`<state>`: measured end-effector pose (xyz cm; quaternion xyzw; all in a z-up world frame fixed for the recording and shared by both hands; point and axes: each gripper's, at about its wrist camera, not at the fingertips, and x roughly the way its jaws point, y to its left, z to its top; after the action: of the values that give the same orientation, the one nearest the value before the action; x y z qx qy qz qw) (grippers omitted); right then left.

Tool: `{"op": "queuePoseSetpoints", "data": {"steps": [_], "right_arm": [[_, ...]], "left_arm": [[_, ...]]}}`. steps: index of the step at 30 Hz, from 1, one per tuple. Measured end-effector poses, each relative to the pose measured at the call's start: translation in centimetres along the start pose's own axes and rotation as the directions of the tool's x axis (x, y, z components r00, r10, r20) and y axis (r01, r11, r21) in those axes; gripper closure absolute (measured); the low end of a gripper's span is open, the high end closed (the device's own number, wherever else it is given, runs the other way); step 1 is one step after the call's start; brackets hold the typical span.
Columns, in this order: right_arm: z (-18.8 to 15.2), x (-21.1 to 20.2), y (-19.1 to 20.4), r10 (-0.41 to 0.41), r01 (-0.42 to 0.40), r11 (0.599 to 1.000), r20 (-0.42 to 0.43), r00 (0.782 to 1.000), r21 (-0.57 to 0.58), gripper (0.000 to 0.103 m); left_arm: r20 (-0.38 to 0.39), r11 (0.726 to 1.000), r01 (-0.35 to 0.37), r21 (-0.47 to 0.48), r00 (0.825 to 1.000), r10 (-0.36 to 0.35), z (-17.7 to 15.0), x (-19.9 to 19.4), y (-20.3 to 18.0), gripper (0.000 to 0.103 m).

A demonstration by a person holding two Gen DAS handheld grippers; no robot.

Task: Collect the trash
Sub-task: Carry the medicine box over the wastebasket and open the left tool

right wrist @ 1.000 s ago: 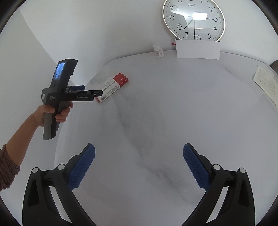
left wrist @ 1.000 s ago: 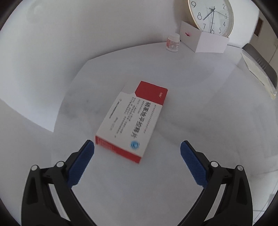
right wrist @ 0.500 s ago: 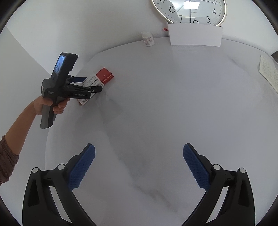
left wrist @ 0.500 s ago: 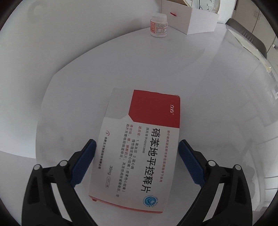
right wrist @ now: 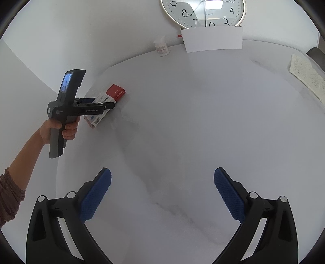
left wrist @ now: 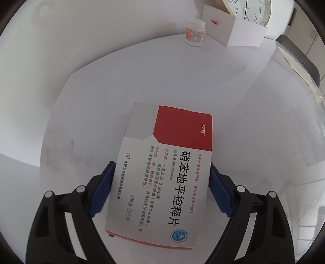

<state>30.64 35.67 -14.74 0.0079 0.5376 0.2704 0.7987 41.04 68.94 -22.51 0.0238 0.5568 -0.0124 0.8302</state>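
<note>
White marble table [right wrist: 182, 121]: medicine box [left wrist: 162, 172], pill bottle [left wrist: 195, 32], white carton [right wrist: 213, 39], paper sheet [right wrist: 306, 75].

Even, soft daylight lit both sharp views; a ceiling light glared off the round glass-fronted wall clock [right wrist: 203, 12]; fisheye edges curved and darkened.

A: The clock [right wrist: 203, 12] runs off the top edge, and the bottle [right wrist: 161, 47] label's too small to read.
B: The left tongs [left wrist: 160, 195] partly cover the box [right wrist: 105, 101]; pad contact unclear.
</note>
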Motion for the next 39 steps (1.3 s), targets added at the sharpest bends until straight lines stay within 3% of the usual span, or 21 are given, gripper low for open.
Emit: {"op": "queuePoseSetpoints", "data": {"steps": [7,13,16,23,31,34,39], "right_arm": [[-3.1,-6.1,-1.4,-0.038,0.037,0.999,0.074,0.997,0.013,0.003],[-10.0,-13.7,-4.4,-0.092,0.084,0.994,0.127,0.988,0.063,0.003],[-14.7,-17.9,-6.9,-0.126,0.109,0.987,0.15,0.981,0.114,0.003],[-28.2,-27.8,-15.0,-0.189,0.144,0.959,0.173,0.967,0.243,0.003],[-43.3,-37.8,-24.5,-0.292,0.238,0.933,0.185,0.938,0.27,0.003],[-47.5,-40.7,-27.1,-0.313,0.251,0.923,0.191,0.93,0.29,0.003],[-51.8,-44.2,-29.8,-0.37,0.29,0.899,0.215,0.904,0.329,0.003]], "left_arm": [[0.101,0.989,-0.009,-0.145,0.995,0.024,-3.0,-9.3,-7.0,0.02],[0.149,0.978,0.053,-0.203,0.989,-0.023,-8.5,-19.3,-17.4,0.02],[0.155,0.981,0.051,-0.189,0.988,-0.021,-11.8,-22.8,-23.6,0.02],[0.119,0.987,0.114,-0.117,0.988,-0.1,-19.5,-27.4,-39.7,0.02],[0.115,0.984,0.171,-0.059,0.98,-0.163,-28.1,-31.1,-57.1,0.02],[0.1,0.983,0.183,-0.008,0.978,-0.182,-30.4,-32.2,-63.0,0.02],[0.073,0.975,0.188,0.12,0.977,-0.198,-33.5,-33.7,-71.2,0.02]]}}
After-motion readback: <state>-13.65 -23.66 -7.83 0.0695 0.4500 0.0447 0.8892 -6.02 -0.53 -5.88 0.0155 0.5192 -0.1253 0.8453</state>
